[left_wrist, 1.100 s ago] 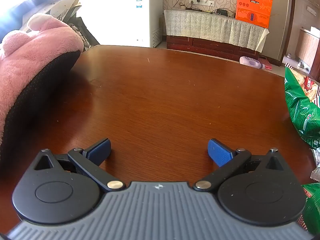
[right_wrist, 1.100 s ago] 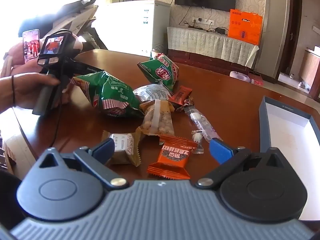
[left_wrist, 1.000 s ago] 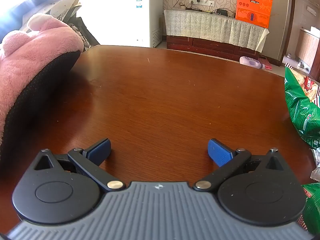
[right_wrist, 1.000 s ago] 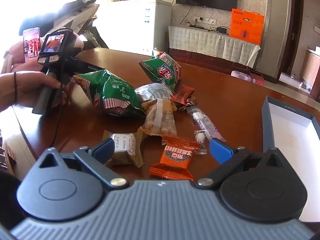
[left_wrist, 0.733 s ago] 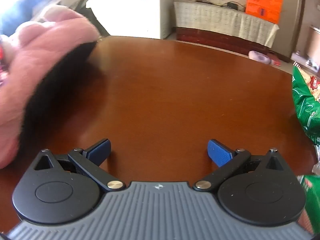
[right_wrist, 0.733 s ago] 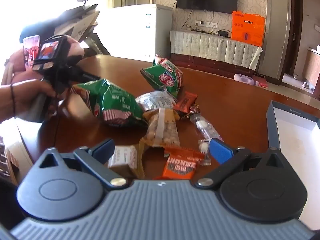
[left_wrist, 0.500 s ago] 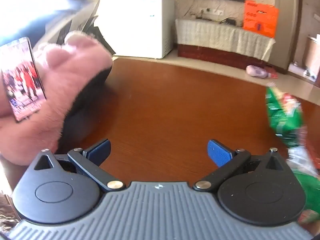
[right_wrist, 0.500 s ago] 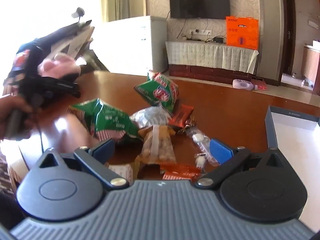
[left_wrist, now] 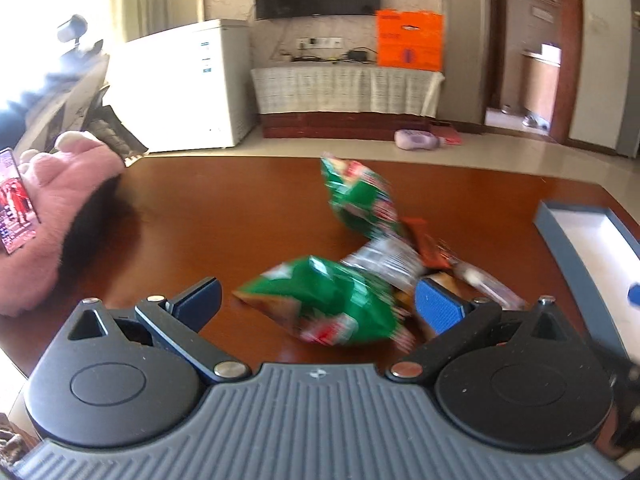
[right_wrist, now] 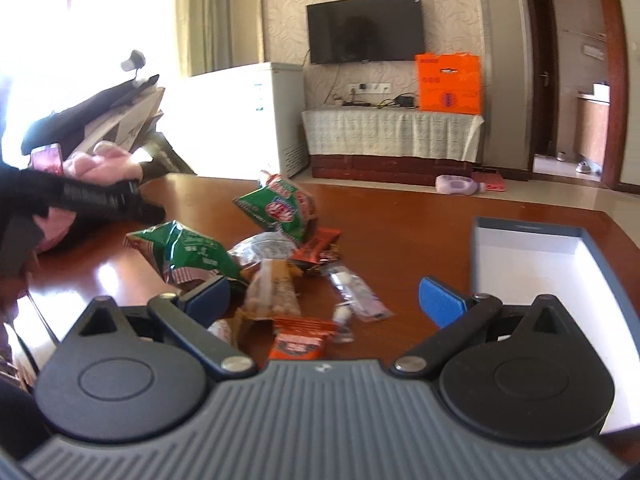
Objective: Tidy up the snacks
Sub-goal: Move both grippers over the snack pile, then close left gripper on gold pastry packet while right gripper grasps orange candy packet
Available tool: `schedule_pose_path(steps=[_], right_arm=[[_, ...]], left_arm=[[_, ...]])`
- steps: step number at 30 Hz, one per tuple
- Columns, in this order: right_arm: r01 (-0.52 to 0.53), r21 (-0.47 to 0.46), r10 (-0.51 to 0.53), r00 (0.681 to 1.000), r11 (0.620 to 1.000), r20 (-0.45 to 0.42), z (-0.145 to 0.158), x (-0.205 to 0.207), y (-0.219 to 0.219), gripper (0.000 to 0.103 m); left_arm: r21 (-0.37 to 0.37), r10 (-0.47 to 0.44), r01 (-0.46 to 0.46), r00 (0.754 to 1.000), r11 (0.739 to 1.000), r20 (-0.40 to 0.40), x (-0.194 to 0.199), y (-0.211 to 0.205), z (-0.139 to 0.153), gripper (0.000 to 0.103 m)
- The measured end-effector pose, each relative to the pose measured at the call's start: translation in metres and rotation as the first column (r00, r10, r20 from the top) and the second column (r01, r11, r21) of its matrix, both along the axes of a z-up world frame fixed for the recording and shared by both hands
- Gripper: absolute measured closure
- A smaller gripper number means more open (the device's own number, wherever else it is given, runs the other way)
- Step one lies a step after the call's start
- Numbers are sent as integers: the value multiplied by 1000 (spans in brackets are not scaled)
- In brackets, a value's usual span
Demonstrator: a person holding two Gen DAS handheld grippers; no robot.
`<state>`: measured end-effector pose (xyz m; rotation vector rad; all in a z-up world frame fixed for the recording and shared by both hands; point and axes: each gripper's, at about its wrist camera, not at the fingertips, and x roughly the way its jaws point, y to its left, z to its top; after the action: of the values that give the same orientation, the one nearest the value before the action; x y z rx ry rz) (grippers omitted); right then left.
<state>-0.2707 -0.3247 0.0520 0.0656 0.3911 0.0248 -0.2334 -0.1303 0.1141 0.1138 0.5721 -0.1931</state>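
A loose heap of snack packets lies on the glossy reddish-brown wooden table [right_wrist: 420, 216], and beside it, toward the right, sits the shallow grey-blue cardboard box with a white inside [right_wrist: 532, 264], apparently empty in what shows of it.

The left gripper [left_wrist: 316, 300] has its blue-padded jaws spread wide and holds nothing. In its view the crumpled green foil snack bag [left_wrist: 328, 300] lies directly ahead, framed between the two pads and close to them, though the blur hides whether anything touches. The bag's long axis runs roughly crosswise to the fingers, slanting from near-left to lower-right. A second green foil bag with red print [left_wrist: 360, 200] stands tilted farther back, with a silvery clear packet [left_wrist: 384, 258] between the two.

The right gripper [right_wrist: 324, 300] is likewise spread open and empty. Just ahead of it lie an orange flat sachet [right_wrist: 298, 342], a tan packet of puffed pieces [right_wrist: 272, 292] and a slim clear-wrapped sweet [right_wrist: 352, 290]; the orange sachet is nearest, partly hidden under the gripper body.

Judging by this, the left gripper is better placed for the green bag, the right for the small packets and for reaching the box. A pink plush item [left_wrist: 56, 208] rests at the table's left edge, apart from the snacks
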Motion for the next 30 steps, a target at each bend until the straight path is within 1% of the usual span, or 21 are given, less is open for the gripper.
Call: schedule_pose_path(steps=[3, 6, 8, 11, 13, 16, 20, 22, 27, 30], right_arm=[[23, 16, -24, 999, 1000, 26, 5, -15, -11, 0], [44, 29, -45, 998, 999, 36, 8, -25, -17, 0], [35, 18, -36, 998, 999, 42, 8, -30, -15, 0], [8, -29, -7, 999, 1000, 39, 6, -33, -6, 0], [-10, -41, 11, 1000, 999, 25, 3, -32, -1, 0], [-25, -53, 26, 1000, 998, 9, 0, -29, 3, 0], [-34, -67, 33, 999, 997, -13, -3, -25, 6, 0], [-37, -78, 36, 999, 996, -19, -4, -26, 7, 0], [-50, -89, 45, 998, 995, -48, -7, -22, 9, 0], [-52, -85, 47, 997, 995, -61, -9, -20, 10, 0]], left_arm=[[26, -31, 31, 1000, 999, 6, -15, -11, -9, 0], [13, -44, 44, 999, 999, -21, -25, -14, -18, 0], [16, -50, 50, 998, 999, -26, -33, -19, -22, 0], [13, -55, 55, 998, 998, -34, -38, -20, -25, 0], [-8, -70, 69, 997, 998, -34, -40, -19, -26, 0], [2, -84, 84, 996, 996, -21, -46, -22, -30, 0], [-29, -89, 87, 995, 996, -54, -45, -17, -40, 0], [-40, -93, 91, 994, 995, -53, -45, -15, -45, 0], [-3, -93, 92, 995, 996, -36, -45, -17, -57, 0], [5, -99, 99, 995, 995, -27, -44, -17, -61, 0]])
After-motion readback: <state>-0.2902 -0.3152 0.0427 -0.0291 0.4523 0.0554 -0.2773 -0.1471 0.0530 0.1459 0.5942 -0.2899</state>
